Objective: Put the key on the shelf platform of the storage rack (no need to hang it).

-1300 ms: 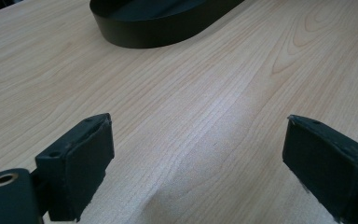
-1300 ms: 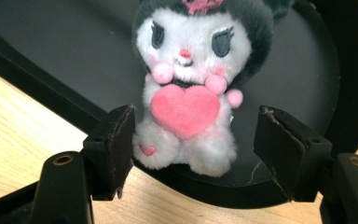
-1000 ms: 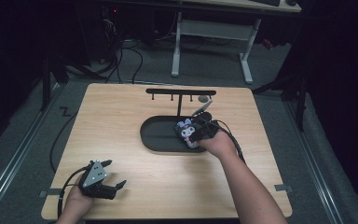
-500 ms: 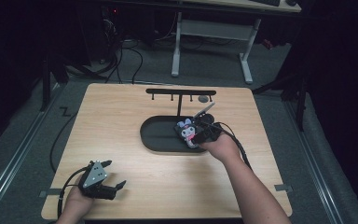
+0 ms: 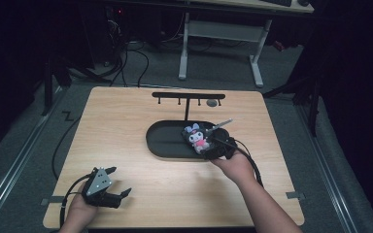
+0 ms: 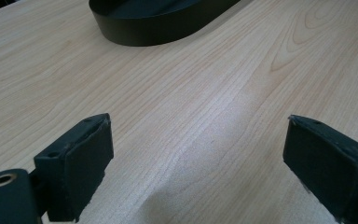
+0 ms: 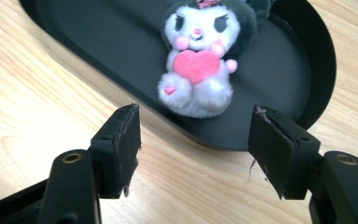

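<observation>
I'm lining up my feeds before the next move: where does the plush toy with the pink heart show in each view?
High view: the plush toy lies in the right part of the black oval tray, just ahead of the right gripper.
Left gripper view: the toy is not in it; the tray's rim sits at the top.
Right gripper view: toy at top centre, inside the tray, beyond the open jaws.
Shared landmark: the black oval tray.

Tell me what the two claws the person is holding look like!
Each claw has two flat black blocks with small round holes near their bases. The left claw carries a grey three-cornered plate on top and trails a black cable. The right claw has scuffed, slightly frayed pads, and its own black cable loops back along the arm. The person's forearms are bare, no sleeves showing.
</observation>
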A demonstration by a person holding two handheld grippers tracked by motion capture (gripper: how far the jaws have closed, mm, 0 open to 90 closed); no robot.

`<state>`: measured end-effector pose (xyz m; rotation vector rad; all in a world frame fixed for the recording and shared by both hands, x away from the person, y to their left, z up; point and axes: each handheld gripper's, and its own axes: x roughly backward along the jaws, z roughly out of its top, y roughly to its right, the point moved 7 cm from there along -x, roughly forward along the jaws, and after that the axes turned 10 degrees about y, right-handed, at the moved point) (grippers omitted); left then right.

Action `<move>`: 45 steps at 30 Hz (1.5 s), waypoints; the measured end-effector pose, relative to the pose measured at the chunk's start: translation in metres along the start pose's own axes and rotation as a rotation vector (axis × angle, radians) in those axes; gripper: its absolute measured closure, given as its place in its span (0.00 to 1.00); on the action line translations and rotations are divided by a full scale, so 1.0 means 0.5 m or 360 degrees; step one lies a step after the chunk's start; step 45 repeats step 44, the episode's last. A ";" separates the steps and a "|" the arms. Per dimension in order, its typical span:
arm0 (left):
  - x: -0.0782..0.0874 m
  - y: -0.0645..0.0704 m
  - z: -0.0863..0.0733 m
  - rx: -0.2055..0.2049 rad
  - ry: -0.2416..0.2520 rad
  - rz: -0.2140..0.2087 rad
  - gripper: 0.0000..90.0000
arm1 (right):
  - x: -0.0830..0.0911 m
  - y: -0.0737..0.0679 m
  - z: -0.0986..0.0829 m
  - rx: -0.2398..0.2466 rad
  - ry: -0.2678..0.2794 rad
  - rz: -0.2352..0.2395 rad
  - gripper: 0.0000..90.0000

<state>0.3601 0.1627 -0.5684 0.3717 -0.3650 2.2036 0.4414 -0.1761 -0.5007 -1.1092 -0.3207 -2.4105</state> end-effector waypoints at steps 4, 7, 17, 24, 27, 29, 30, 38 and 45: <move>-0.001 0.003 0.001 -0.0012 -0.0005 0.0000 0.10 | 0.006 -0.007 -0.023 -0.0007 0.0087 -0.0008 0.35; -0.001 0.005 0.001 -0.0019 -0.0009 -0.0002 0.10 | 0.011 -0.010 -0.040 0.0021 0.0158 -0.0014 0.32; 0.001 0.008 0.002 -0.0021 0.0001 0.0005 0.09 | 0.036 -0.001 -0.116 -0.0044 0.0427 -0.0047 0.24; 0.001 0.013 0.007 -0.0043 0.0014 -0.0003 0.09 | 0.039 -0.003 -0.184 -0.0085 0.0545 -0.0058 0.18; 0.001 0.012 0.009 -0.0043 0.0023 0.0006 0.09 | 0.044 -0.006 -0.213 -0.0079 0.0585 -0.0053 0.17; 0.001 0.012 0.010 -0.0030 0.0030 0.0002 0.09 | 0.051 -0.009 -0.231 -0.0095 0.0639 -0.0048 0.18; 0.001 0.012 0.010 -0.0025 0.0031 0.0003 0.09 | 0.059 -0.011 -0.240 -0.0103 0.0674 -0.0061 0.20; -0.001 0.016 0.011 -0.0045 0.0021 0.0003 0.09 | 0.097 0.005 -0.258 -0.0221 0.0810 -0.0070 0.22; -0.002 0.014 0.009 -0.0058 0.0013 -0.0003 0.09 | 0.085 0.005 -0.263 -0.0220 0.0777 -0.0057 0.22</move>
